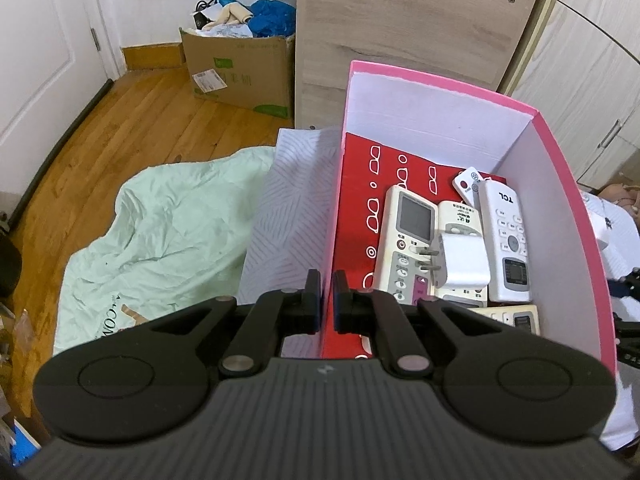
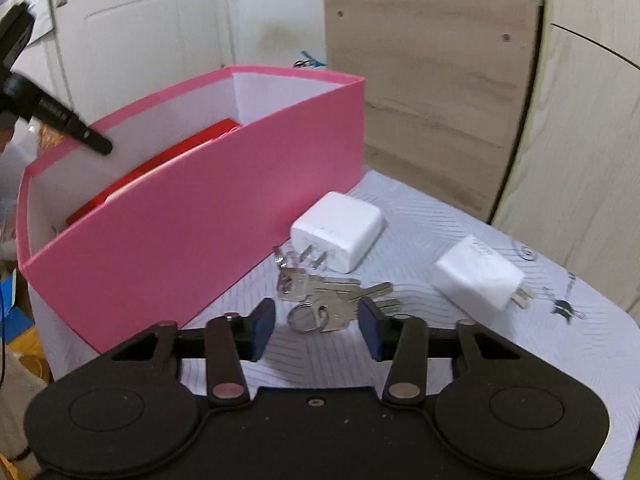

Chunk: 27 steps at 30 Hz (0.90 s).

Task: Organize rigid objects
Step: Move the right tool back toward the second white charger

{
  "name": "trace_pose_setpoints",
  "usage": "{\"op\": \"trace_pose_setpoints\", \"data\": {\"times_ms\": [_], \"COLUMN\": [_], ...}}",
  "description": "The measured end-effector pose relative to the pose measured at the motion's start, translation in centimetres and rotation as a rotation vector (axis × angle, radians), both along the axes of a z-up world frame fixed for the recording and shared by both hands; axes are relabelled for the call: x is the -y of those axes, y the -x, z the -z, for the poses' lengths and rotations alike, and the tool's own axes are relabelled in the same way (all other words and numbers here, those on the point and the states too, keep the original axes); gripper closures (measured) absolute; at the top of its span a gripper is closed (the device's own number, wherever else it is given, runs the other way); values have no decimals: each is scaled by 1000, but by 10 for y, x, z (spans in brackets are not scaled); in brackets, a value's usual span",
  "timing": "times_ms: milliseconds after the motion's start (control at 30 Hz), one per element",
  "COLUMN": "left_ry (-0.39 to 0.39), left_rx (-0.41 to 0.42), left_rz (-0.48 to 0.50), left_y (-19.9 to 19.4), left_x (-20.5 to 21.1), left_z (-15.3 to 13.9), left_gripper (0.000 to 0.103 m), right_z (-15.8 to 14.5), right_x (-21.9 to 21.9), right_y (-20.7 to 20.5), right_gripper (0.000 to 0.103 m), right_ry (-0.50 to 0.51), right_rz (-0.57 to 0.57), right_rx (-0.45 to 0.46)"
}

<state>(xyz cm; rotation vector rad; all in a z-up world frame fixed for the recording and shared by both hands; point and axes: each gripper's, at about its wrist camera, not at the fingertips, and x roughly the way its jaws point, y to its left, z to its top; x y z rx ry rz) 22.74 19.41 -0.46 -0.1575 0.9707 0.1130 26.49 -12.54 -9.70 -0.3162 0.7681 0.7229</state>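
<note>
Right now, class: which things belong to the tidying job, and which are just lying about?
Job: pink box, remotes, chargers, keys, left gripper, right gripper.
Lying about: cardboard box, green sheet, door.

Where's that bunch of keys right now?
In the right wrist view, the keys lie on the white cloth, beside the pink box, just below the nearer white charger.

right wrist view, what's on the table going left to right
pink box → bunch of keys, lying between the fingers of the right claw → nearer white charger → small dark bits by the table's right edge
</note>
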Motion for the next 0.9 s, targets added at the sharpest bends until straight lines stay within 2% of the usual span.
{"op": "trace_pose_setpoints", "data": {"times_ms": [33, 167, 200, 267, 367, 500, 533, 567, 633, 767, 900], "left_ry": [-1, 5, 5, 0, 4, 2, 1, 3, 5, 14, 20], "left_rx": [0, 0, -1, -1, -3, -3, -3, -3, -5, -10, -14], "left_rz": [1, 0, 2, 9, 10, 11, 12, 12, 11, 15, 14], "left_y": [0, 0, 0, 0, -1, -1, -1, -1, -1, 0, 0], "left_x": [0, 0, 0, 1, 0, -1, -1, -1, -2, -4, -4], "left_z": [0, -1, -1, 0, 0, 0, 0, 0, 1, 4, 6], "left_gripper": [97, 97, 97, 97, 97, 97, 97, 97, 97, 97, 97], "right_z": [4, 10, 10, 11, 11, 14, 13, 10, 4, -5, -19], "right_x": [-6, -20, -21, -24, -28, -32, -33, -34, -33, -25, -10], "right_y": [-1, 4, 6, 11, 14, 7, 3, -1, -8, -12, -15], "right_gripper": [93, 91, 89, 69, 56, 55, 63, 82, 100, 100, 100], "right_ry": [46, 97, 100, 120, 143, 116, 99, 105, 84, 44, -44], "right_rz": [-13, -57, -60, -75, -84, -80, -84, -64, -37, 18, 56], "right_rx": [-14, 26, 32, 58, 104, 98, 69, 62, 26, 27, -8]}}
